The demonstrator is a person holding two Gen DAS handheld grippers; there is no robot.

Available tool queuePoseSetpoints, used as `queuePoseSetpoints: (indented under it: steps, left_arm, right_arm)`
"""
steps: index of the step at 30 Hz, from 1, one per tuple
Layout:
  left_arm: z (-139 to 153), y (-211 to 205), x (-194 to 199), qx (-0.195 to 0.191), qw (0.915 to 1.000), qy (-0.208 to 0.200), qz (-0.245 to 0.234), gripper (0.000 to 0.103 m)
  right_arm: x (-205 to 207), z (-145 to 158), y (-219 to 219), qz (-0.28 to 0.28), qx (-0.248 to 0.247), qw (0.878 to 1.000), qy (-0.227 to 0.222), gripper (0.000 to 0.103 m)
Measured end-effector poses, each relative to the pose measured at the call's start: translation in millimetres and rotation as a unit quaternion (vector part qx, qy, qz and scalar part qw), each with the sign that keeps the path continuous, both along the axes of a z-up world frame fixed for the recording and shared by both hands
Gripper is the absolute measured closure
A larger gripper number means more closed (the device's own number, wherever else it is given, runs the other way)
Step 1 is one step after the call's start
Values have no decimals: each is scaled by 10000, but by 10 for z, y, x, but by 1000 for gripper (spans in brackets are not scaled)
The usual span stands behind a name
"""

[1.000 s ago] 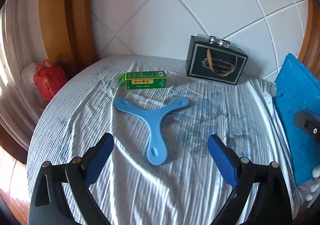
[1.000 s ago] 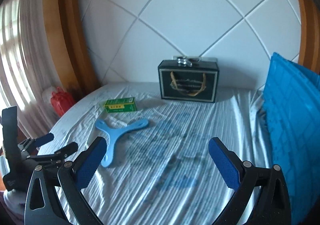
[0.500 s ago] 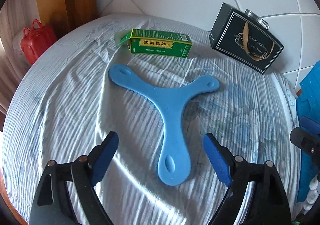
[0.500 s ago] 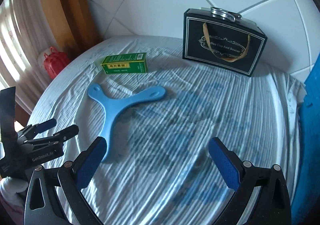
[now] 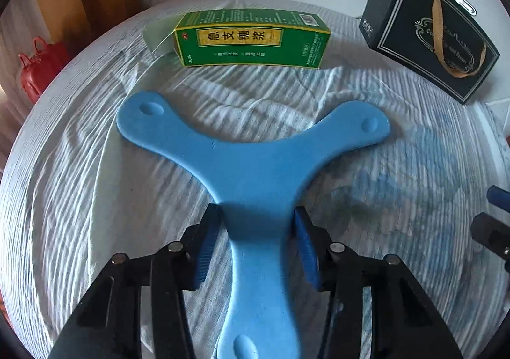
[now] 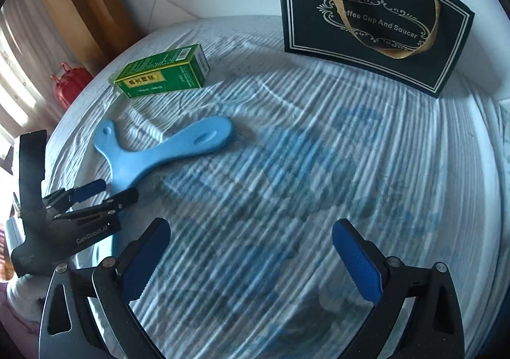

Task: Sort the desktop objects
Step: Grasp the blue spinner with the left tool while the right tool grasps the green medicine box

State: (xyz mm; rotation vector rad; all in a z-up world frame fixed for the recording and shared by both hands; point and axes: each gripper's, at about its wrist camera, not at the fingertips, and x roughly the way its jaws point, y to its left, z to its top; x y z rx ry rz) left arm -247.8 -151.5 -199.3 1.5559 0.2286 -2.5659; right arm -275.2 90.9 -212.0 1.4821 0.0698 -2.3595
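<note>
A blue three-armed foam boomerang (image 5: 255, 167) lies flat on the striped white cloth (image 5: 79, 199). My left gripper (image 5: 257, 217) straddles its near arm. The jaws are closing, and the pad tips meet the arm's two edges where it widens. In the right wrist view the boomerang (image 6: 153, 155) shows at the left with my left gripper (image 6: 116, 190) on its near end. Behind it lies a green medicine box (image 5: 251, 40) on its side. My right gripper (image 6: 251, 228) hangs open above bare cloth, with nothing between its fingers.
A black gift bag (image 6: 376, 24) with gold handles stands upright at the back right against the tiled wall. A red bag (image 6: 68, 84) sits off the table's left edge by the wooden frame. My right gripper (image 5: 494, 212) pokes in at the left wrist view's right edge.
Both grippers have dropped toward the cloth and tilted further down. My left gripper went from wide open in front of the boomerang to narrowed around its near arm. The right gripper stayed open.
</note>
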Motion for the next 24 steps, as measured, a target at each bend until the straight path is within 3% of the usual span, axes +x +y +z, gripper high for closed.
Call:
queuePoseSetpoints:
  steps: [4,8,14,22,24]
  left_arm:
    - [288,-215,175,-736,9958,457,298,58]
    - [448,-681,244,-951,9904,633,777,58]
    - [176,-1434,105,-778,9802,473,1756,58]
    - [-80,-1882,114,-687,9644,398,2524,59]
    - [-110,-1927,132,-677,9630,414,2577,59]
  right_arm:
    - [-82,-4,-149,200,62,9998,58,9]
    - [-249,99,-438,581,-61,9981,171,12]
    - [-789,109,-931,950,-94,9946,418,11]
    - [-1528,-251,-1446,1201,-1,9918,430,12]
    - [-1493,-311,-1604,1495,-146,9883,264,29]
